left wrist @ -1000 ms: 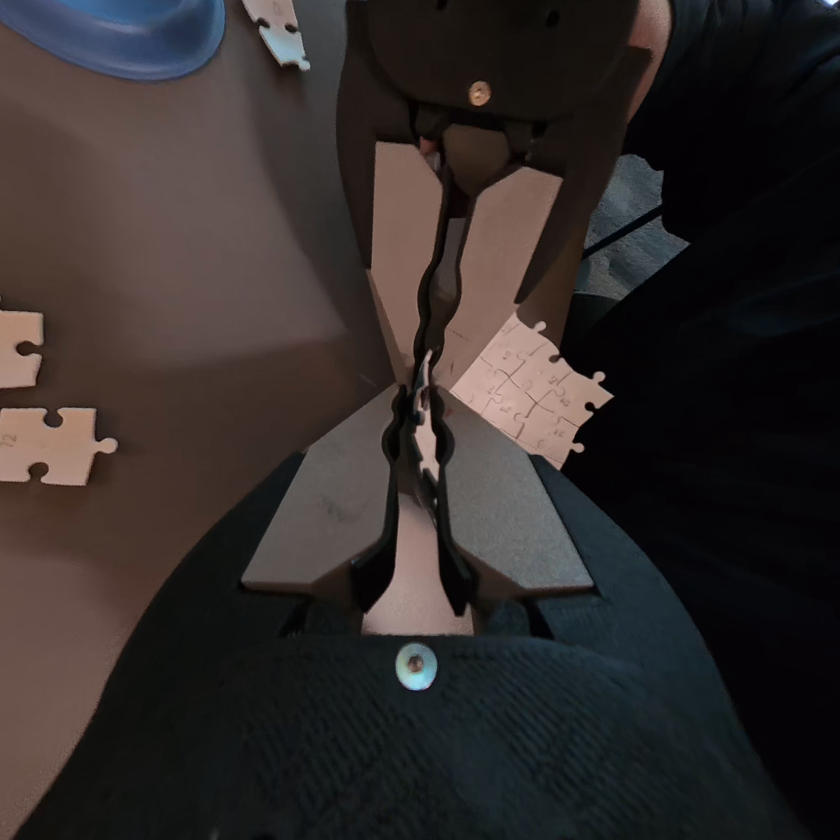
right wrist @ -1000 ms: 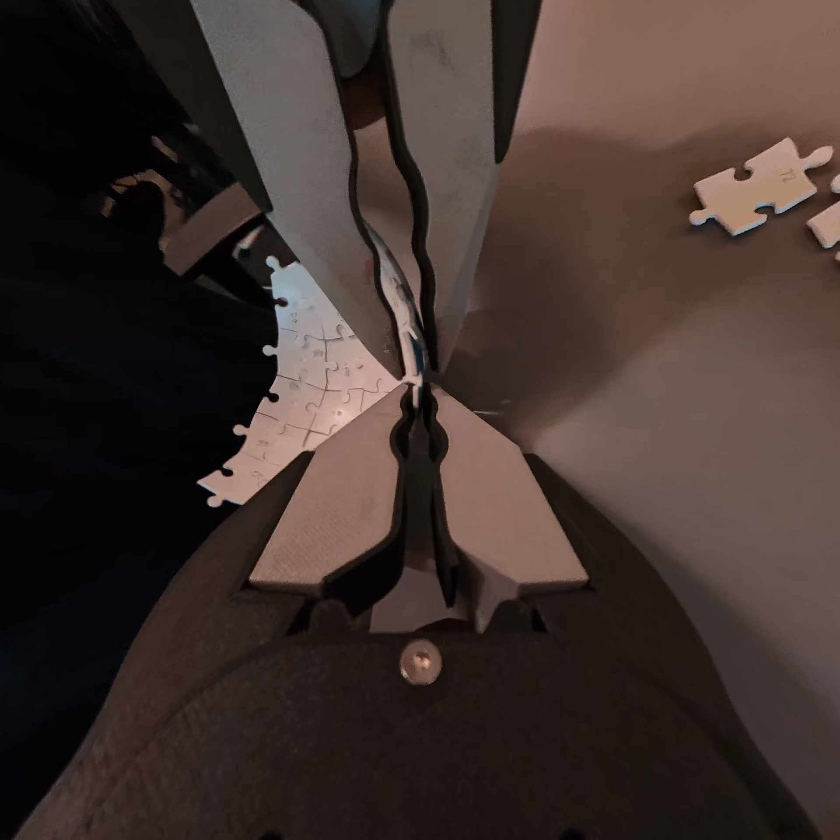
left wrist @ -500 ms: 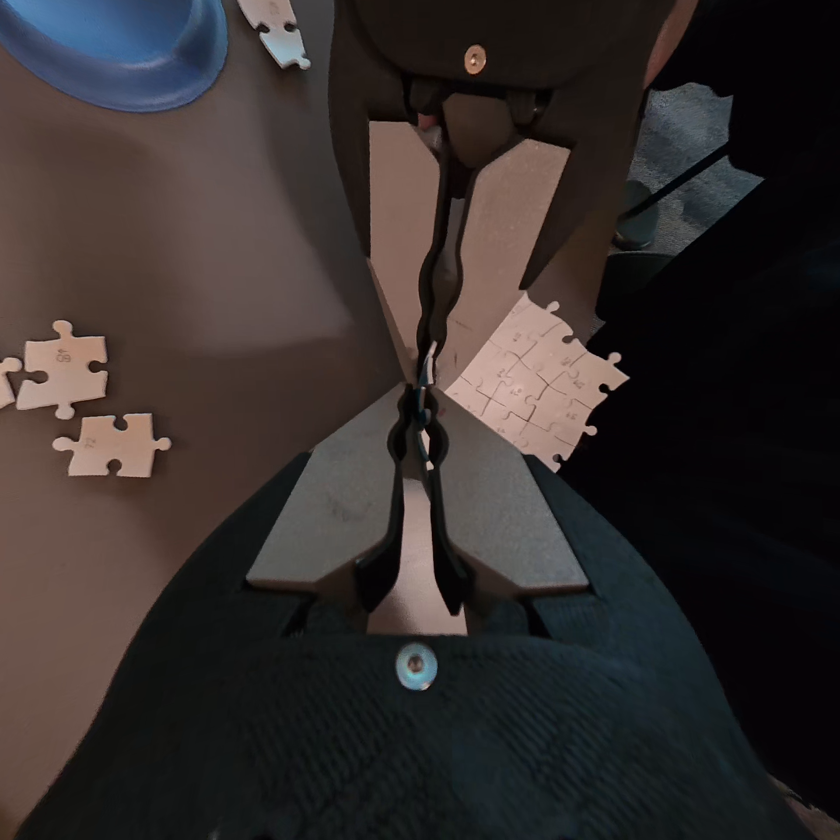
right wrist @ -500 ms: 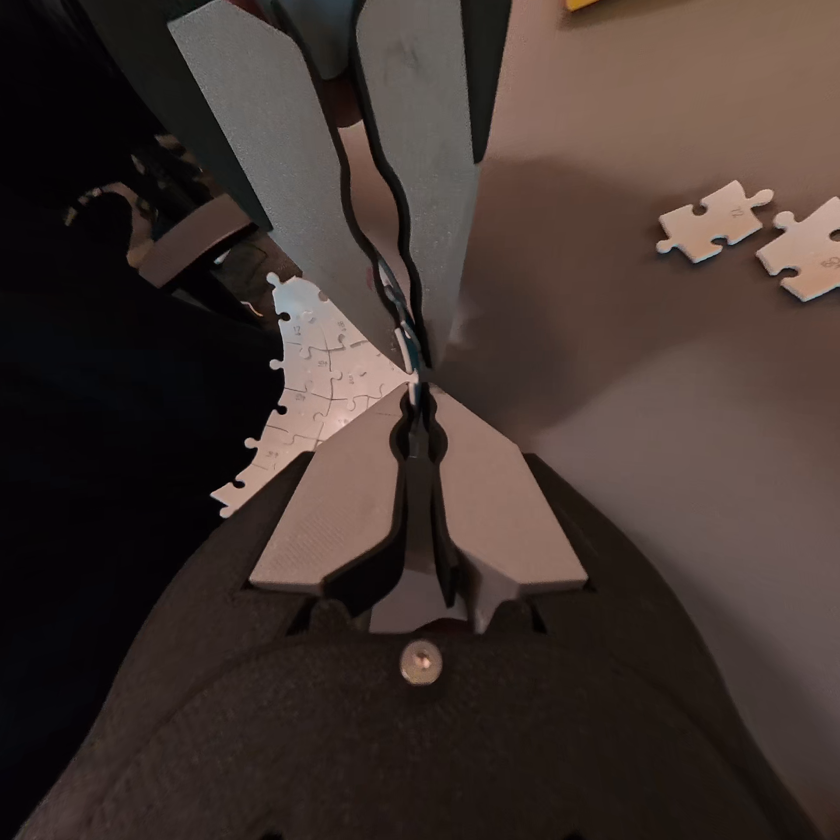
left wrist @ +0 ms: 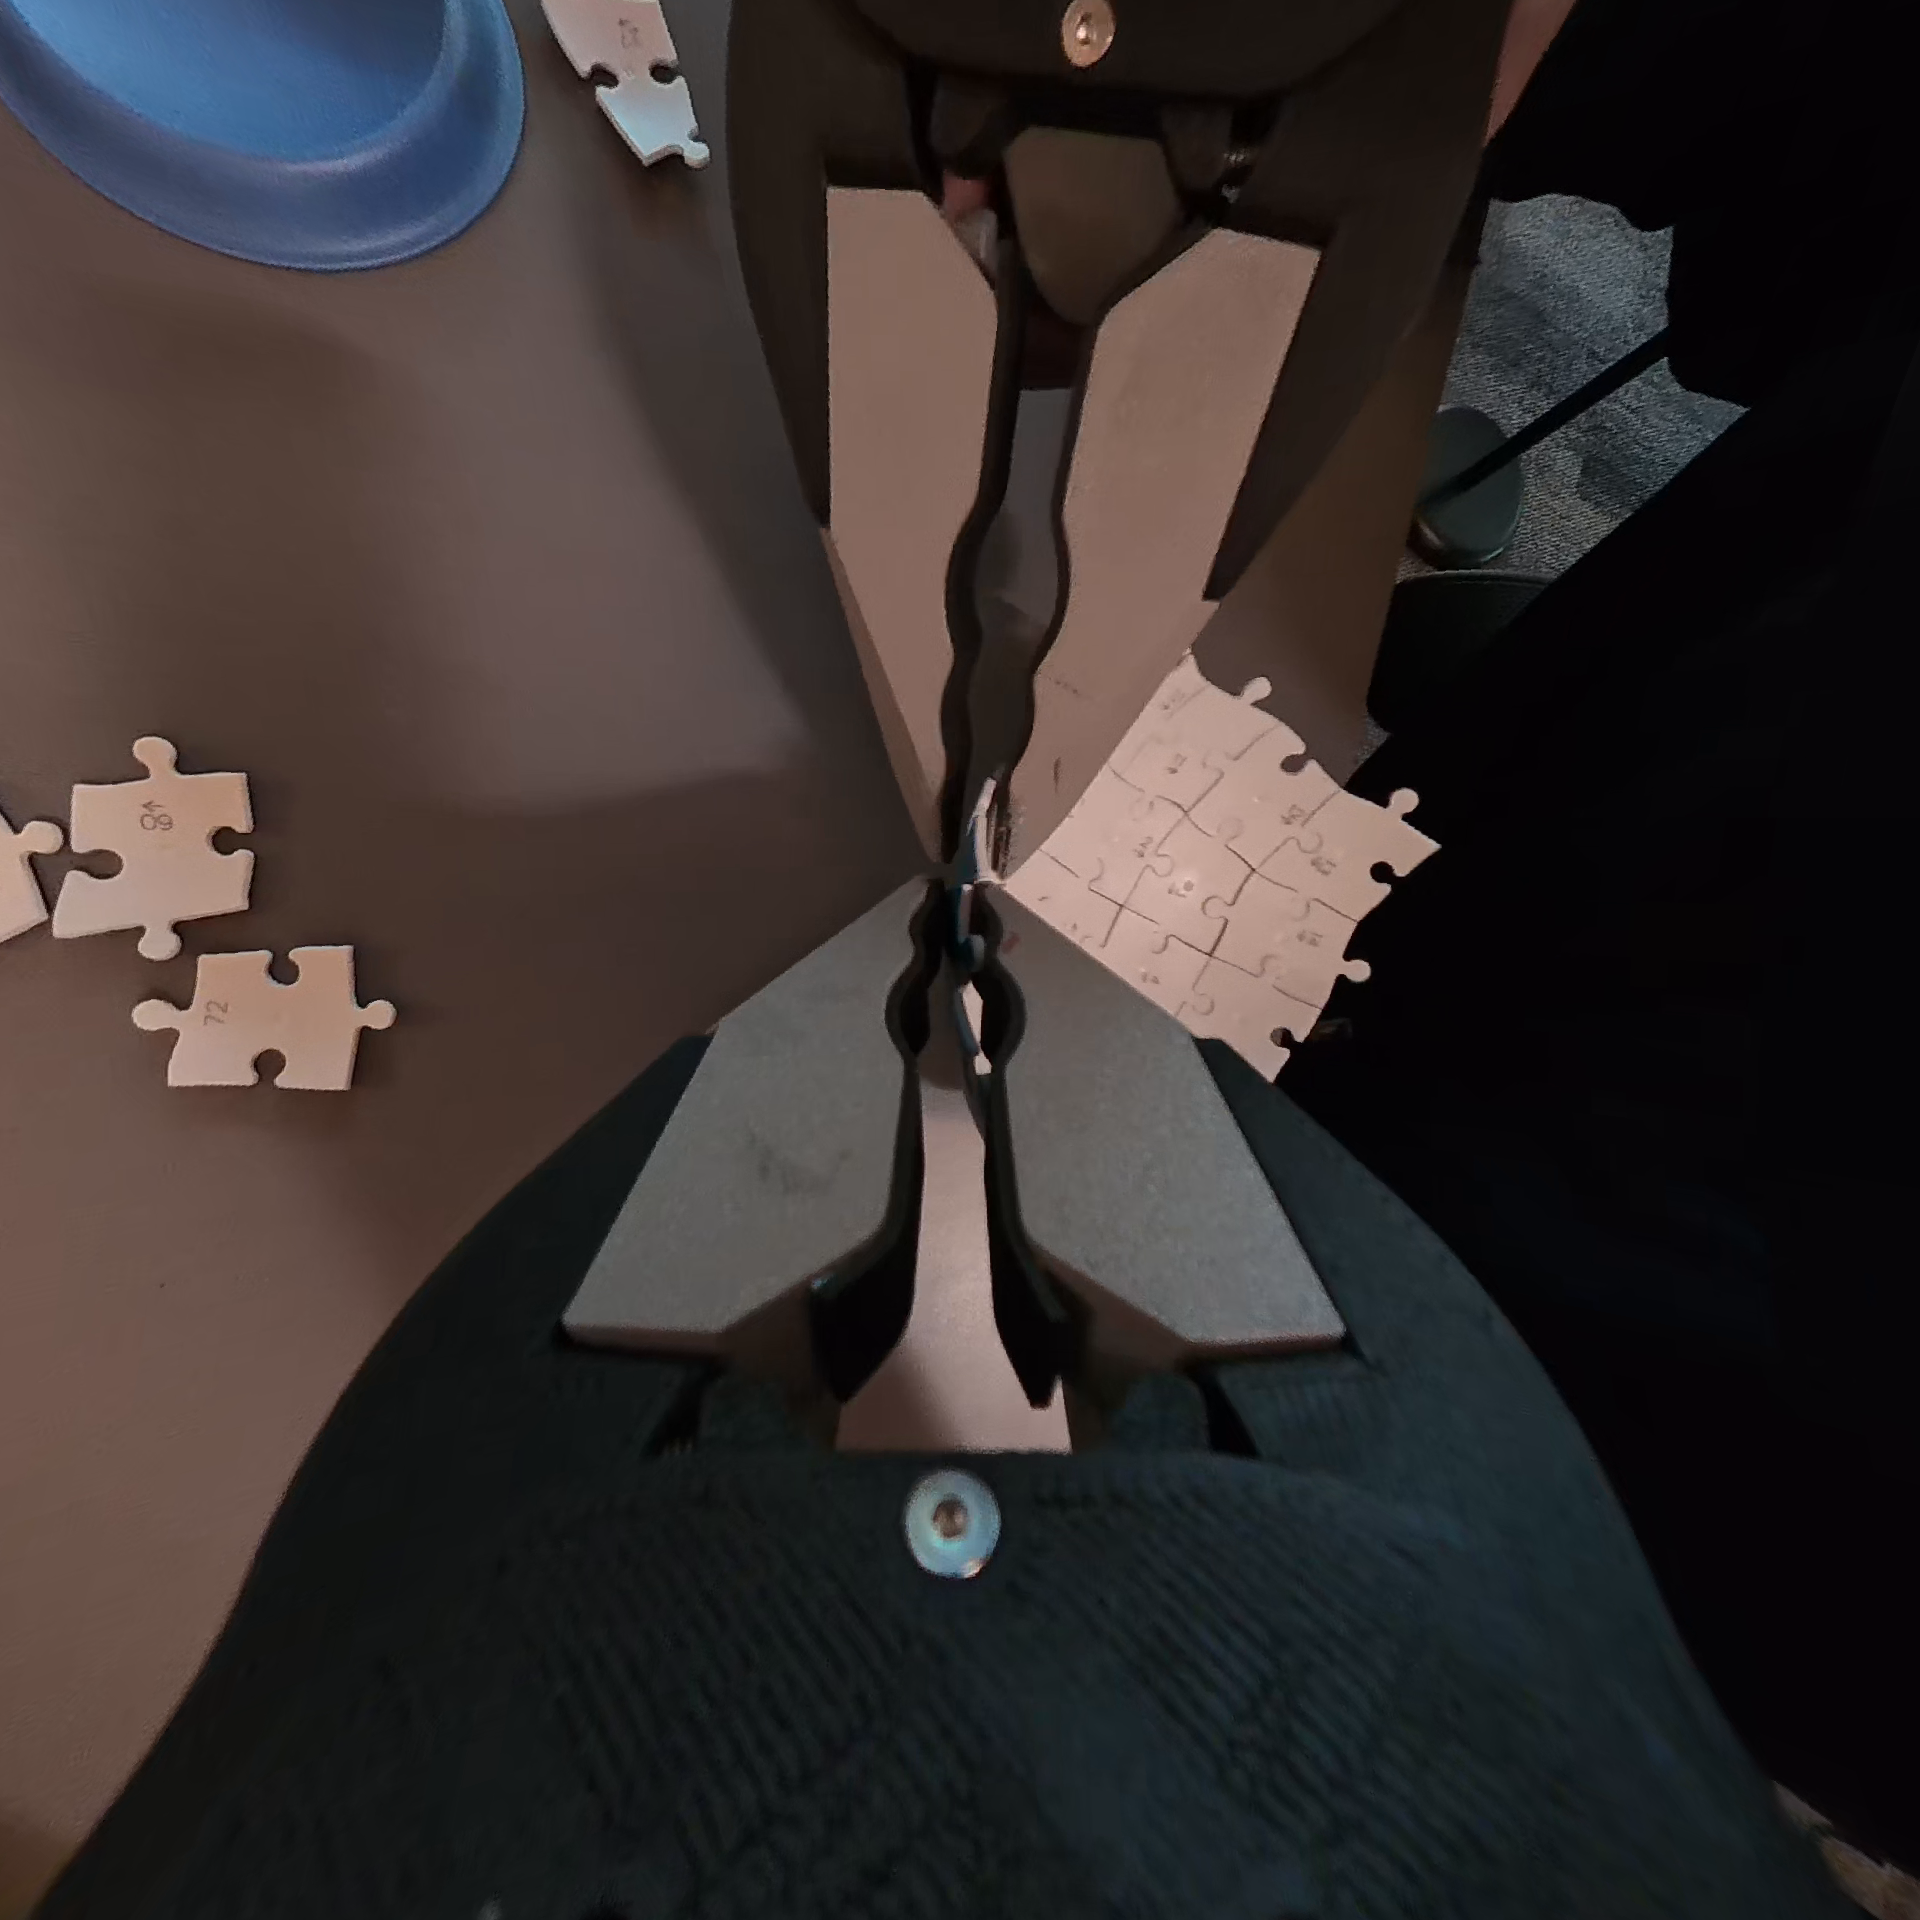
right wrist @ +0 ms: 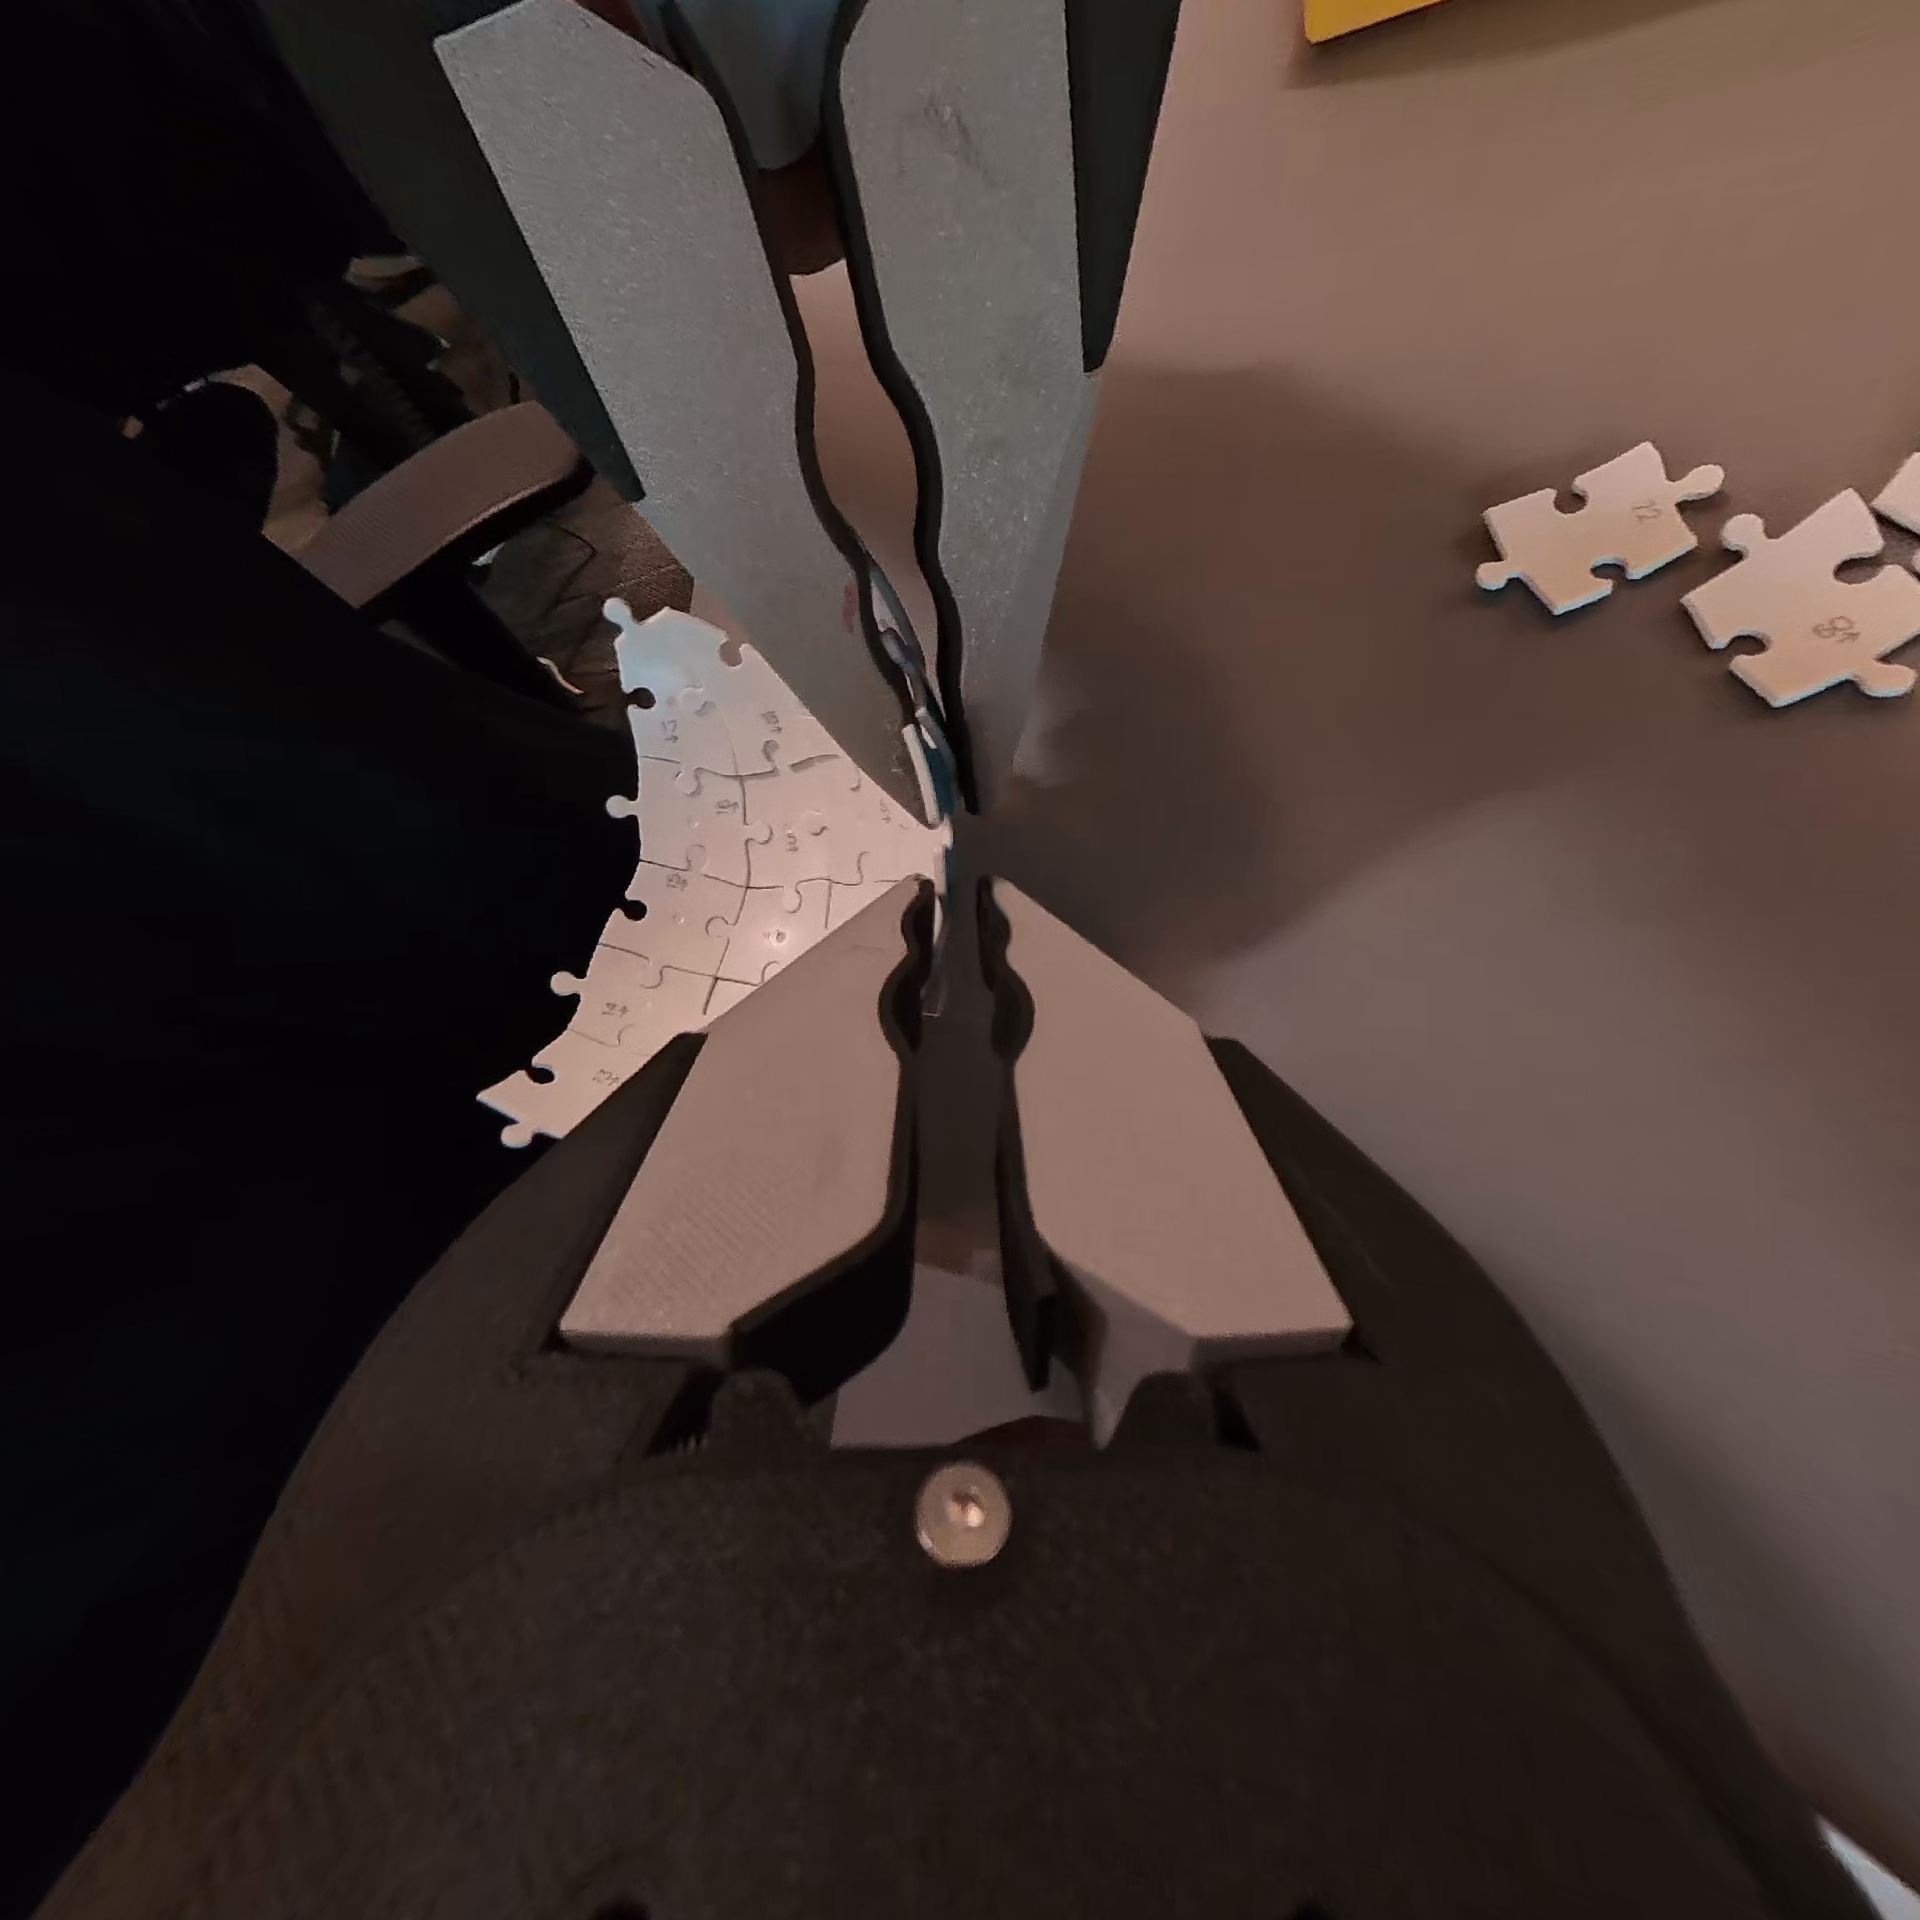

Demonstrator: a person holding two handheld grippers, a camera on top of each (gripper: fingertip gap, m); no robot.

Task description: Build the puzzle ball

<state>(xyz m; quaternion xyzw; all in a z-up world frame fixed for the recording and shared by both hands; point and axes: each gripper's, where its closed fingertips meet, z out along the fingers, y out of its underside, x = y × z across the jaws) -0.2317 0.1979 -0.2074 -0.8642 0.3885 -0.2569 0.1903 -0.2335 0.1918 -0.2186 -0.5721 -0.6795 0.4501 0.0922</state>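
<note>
A curved white section of joined puzzle pieces (left wrist: 1216, 873) hangs past the table edge; it also shows in the right wrist view (right wrist: 727, 883). My left gripper (left wrist: 951, 914) is shut on a thin blue-and-white puzzle edge that seems to belong to this section. My right gripper (right wrist: 956, 899) meets it tip to tip from the opposite side. Its jaws stand slightly apart, with the thin edge in the gap, loose. In the left wrist view the right gripper (left wrist: 977, 821) comes down from above. In the right wrist view the left gripper (right wrist: 935, 769) does the same.
Two loose white pieces (left wrist: 156, 842) (left wrist: 265, 1018) lie on the brown table (left wrist: 468, 623); they also show in the right wrist view (right wrist: 1600, 530) (right wrist: 1808, 623). A blue bowl (left wrist: 260, 104) and another piece (left wrist: 639, 73) lie farther off. A yellow object (right wrist: 1371, 16) and an office chair (right wrist: 447, 509) are in view. Only a small space, under 4 cm, lies between the two pairs of fingers.
Both grippers have shifted together, so the loose pieces have slid further into view. The right gripper's jaws, shut on the edge before, have parted a little.
</note>
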